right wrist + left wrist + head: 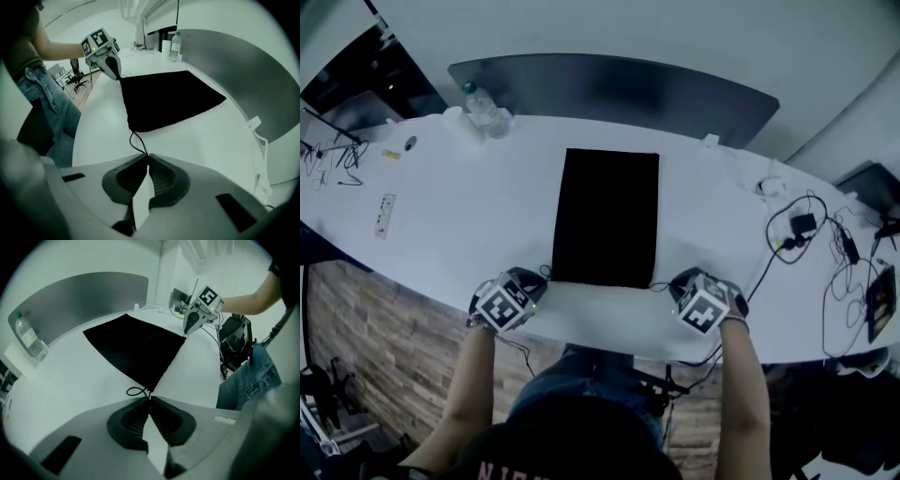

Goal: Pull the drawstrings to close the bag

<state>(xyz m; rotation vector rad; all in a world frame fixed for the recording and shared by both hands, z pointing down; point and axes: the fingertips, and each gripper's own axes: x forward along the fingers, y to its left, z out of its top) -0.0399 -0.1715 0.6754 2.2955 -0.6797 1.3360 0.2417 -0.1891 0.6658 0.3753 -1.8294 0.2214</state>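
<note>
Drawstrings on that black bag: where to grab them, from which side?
Pinch the left drawstring and right drawstring beyond the near corners of the black bag, from the person's side: it lies flat, only cords stick out. The left gripper and right gripper are shut there.

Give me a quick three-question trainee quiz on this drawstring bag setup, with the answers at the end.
1. True or false: the left gripper is shut on the bag's left drawstring.
2. Where does the water bottle stand? A: on the bag. B: on the table, beyond the bag, to the left. C: on the floor.
3. Name what the right gripper pinches.
Key: 1 true. 2 B. 3 the right drawstring.
</note>
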